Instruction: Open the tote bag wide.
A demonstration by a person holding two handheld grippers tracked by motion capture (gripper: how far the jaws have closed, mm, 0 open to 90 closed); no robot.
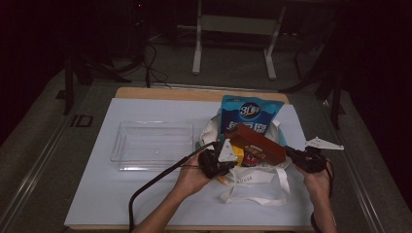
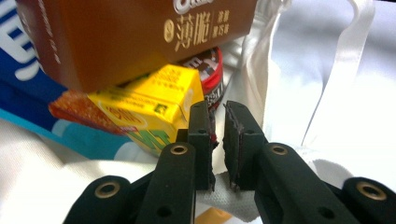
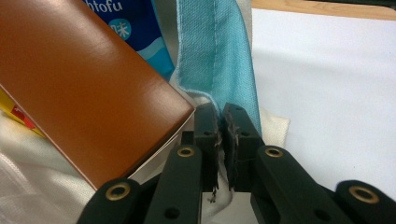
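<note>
Clamped narrow on the teal-lined rim of the cloth bag (image 1: 245, 178) with the right gripper (image 3: 220, 112) fingers; pinched white cloth at the opposite rim with the left gripper (image 2: 218, 109) fingers, likewise near-closed. Best pulled both rims apart evenly and kept low, so nothing tipped. Held inside the bag: a brown box (image 1: 257, 145) on top, a yellow box (image 2: 149, 107), a red-lidded jar (image 2: 212, 65) and a blue pouch (image 1: 250, 112) at the back. Left of the bag, on the bench (image 1: 121, 194), lay a clear tray (image 1: 119, 145), empty.
</note>
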